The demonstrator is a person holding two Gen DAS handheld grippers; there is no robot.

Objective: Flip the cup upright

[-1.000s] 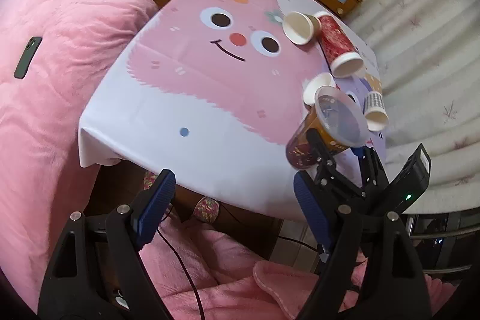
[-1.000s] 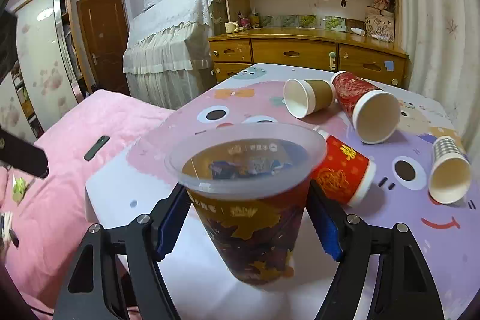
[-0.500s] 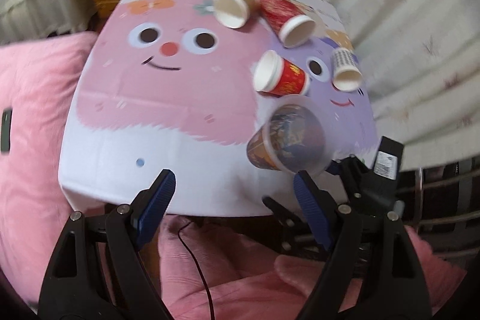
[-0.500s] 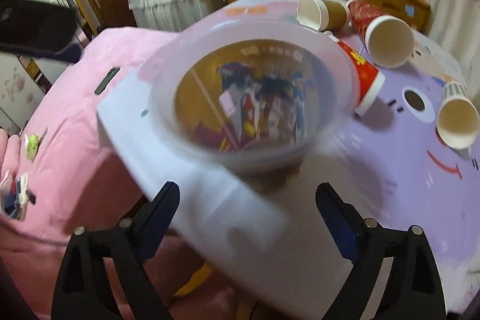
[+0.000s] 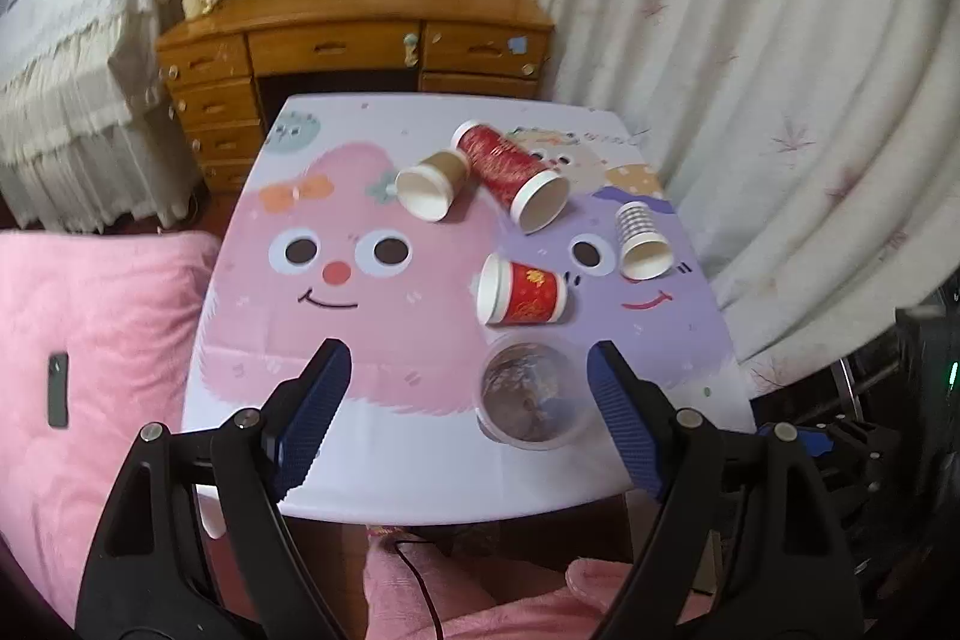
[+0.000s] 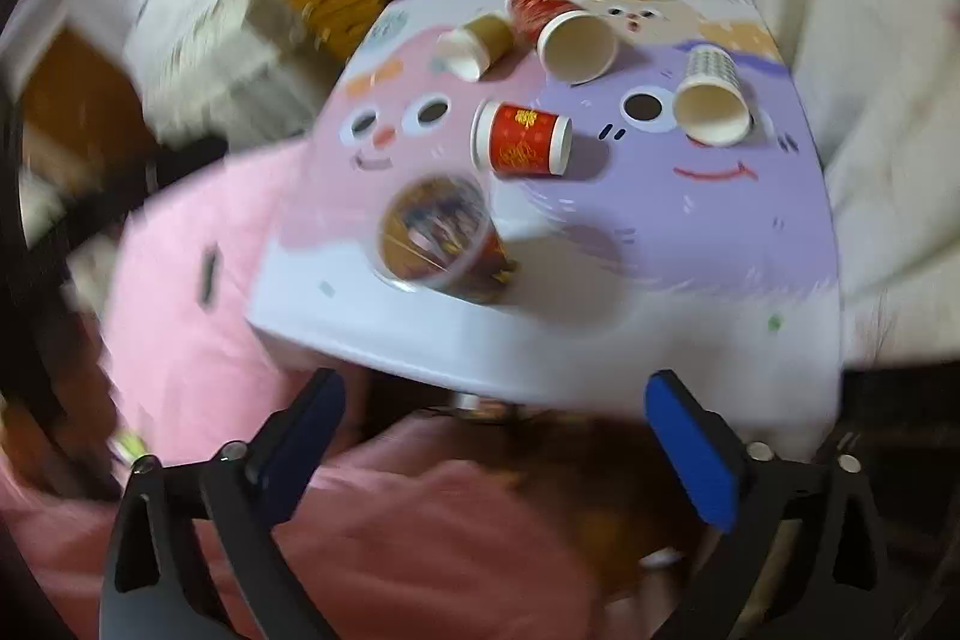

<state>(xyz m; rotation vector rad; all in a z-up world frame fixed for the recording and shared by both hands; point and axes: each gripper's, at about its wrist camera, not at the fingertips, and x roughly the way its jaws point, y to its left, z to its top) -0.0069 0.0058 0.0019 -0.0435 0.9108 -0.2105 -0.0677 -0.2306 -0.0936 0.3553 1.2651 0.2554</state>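
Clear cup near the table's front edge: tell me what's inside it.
The clear cup stands upright, mouth open. Through it only its colourful printed wall and bottom show; no contents can be made out. The right-wrist view is too blurred to confirm.

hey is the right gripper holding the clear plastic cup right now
No, the right gripper is open and back off the table edge, while the clear plastic cup stands on the table by itself.
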